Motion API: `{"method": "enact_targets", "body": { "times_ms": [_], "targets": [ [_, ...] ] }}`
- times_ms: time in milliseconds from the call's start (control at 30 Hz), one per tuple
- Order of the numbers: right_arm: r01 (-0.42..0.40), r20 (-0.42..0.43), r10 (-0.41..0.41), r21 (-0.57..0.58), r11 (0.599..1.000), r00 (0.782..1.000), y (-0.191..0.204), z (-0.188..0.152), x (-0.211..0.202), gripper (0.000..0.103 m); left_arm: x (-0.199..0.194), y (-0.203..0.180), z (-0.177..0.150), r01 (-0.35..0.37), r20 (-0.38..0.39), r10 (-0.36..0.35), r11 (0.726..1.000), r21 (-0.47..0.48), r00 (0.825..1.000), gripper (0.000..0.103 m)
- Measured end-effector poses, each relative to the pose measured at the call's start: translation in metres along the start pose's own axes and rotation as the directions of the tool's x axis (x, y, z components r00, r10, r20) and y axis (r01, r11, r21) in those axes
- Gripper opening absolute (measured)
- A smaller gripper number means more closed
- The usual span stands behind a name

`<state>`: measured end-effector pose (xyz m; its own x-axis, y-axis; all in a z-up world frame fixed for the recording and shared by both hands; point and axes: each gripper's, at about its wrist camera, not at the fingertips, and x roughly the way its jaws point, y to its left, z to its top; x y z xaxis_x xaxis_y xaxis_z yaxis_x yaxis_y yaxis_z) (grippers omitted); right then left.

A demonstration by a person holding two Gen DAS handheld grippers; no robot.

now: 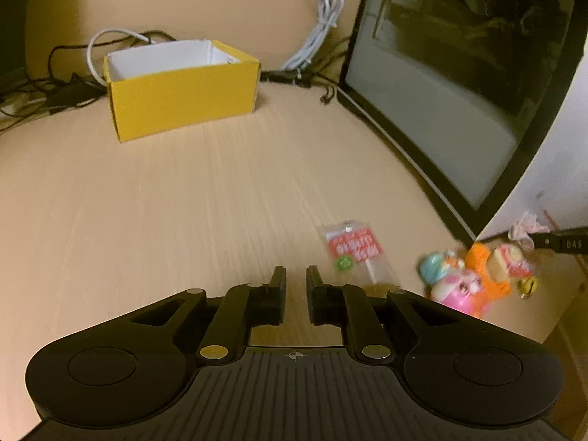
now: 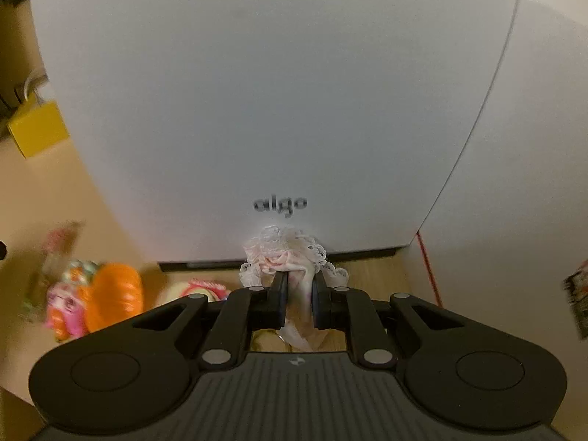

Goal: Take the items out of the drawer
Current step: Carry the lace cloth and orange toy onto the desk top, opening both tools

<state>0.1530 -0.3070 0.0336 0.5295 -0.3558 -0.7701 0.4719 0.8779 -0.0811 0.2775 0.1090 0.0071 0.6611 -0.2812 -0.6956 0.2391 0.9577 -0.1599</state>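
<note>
My right gripper (image 2: 299,283) is shut on a white and pink lace cloth (image 2: 290,250), held just in front of a white computer case (image 2: 275,92) marked "aigo". The same lace cloth (image 1: 525,226) shows at the far right of the left wrist view. My left gripper (image 1: 296,275) hovers over the wooden desk (image 1: 165,202), its fingers drawn close with a narrow slit and nothing between them. A clear lollipop packet (image 1: 354,250) lies on the desk just right of its fingertips. Colourful toy figures (image 1: 474,283) (image 2: 95,294) lie beside the case, blurred. No drawer is clearly visible.
An open yellow box (image 1: 183,99) (image 2: 36,128) stands at the back of the desk, white inside. Black and white cables (image 1: 319,29) run along the wall. The case's dark glass side panel (image 1: 441,92) walls off the right. A red cord (image 2: 428,268) hangs by the case.
</note>
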Motion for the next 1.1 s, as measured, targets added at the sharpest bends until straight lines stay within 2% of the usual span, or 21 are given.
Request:
{"method": "enact_targets", "body": {
  "times_ms": [133, 233, 467, 567, 600, 667, 700, 733, 800, 900, 1100],
  "targets": [
    [-0.006, -0.020, 0.006, 0.008, 1.000, 1.000, 0.004, -0.004, 0.015, 0.013, 0.015, -0.007, -0.006, 0.028, -0.035, -0.027, 1.000, 0.005, 0.999, 0.013],
    [-0.003, -0.018, 0.003, 0.011, 1.000, 1.000, 0.008, -0.006, 0.020, 0.014, 0.016, -0.015, -0.010, 0.044, -0.021, -0.043, 0.998, 0.035, 0.999, 0.014],
    [0.001, 0.002, -0.001, 0.003, 1.000, 1.000, 0.012, -0.011, 0.022, 0.015, 0.021, -0.030, -0.014, 0.117, -0.042, -0.113, 0.989, 0.088, 0.993, 0.015],
    [-0.001, -0.005, 0.001, -0.008, 1.000, 1.000, 0.014, -0.009, 0.023, 0.016, 0.022, -0.034, -0.013, 0.108, -0.048, -0.103, 0.989, 0.103, 0.993, 0.016],
    [-0.001, -0.008, 0.001, -0.014, 1.000, 1.000, 0.014, -0.009, 0.023, 0.018, 0.020, -0.034, -0.012, 0.094, -0.036, -0.091, 0.990, 0.101, 0.995, 0.016],
    [-0.003, -0.009, 0.003, -0.021, 1.000, 1.000, 0.015, -0.007, 0.019, 0.035, 0.014, -0.032, -0.010, 0.065, -0.005, -0.064, 0.993, 0.099, 0.998, 0.016],
    [-0.004, 0.006, 0.004, -0.023, 1.000, 1.000, 0.015, -0.007, 0.015, 0.055, 0.010, -0.030, -0.008, 0.050, 0.009, -0.052, 0.994, 0.101, 0.999, 0.016],
    [0.000, 0.032, 0.001, -0.023, 1.000, 0.999, 0.014, -0.007, 0.008, 0.070, 0.007, -0.029, -0.006, 0.036, 0.020, -0.039, 0.994, 0.105, 0.999, 0.016],
    [0.003, 0.088, -0.001, -0.024, 1.000, 0.996, 0.013, -0.007, -0.006, 0.072, 0.001, -0.027, -0.002, 0.001, 0.032, -0.005, 0.993, 0.118, 0.999, 0.016],
    [0.004, 0.127, -0.002, -0.014, 1.000, 0.992, 0.011, -0.007, -0.023, 0.072, -0.009, -0.024, 0.003, -0.060, 0.068, 0.052, 0.991, 0.122, 0.996, 0.016],
    [-0.015, 0.171, 0.012, 0.014, 1.000, 0.985, 0.009, -0.012, -0.051, 0.073, -0.042, -0.015, 0.008, -0.006, 0.194, -0.003, 0.999, 0.047, 0.981, 0.016]
  ]
}}
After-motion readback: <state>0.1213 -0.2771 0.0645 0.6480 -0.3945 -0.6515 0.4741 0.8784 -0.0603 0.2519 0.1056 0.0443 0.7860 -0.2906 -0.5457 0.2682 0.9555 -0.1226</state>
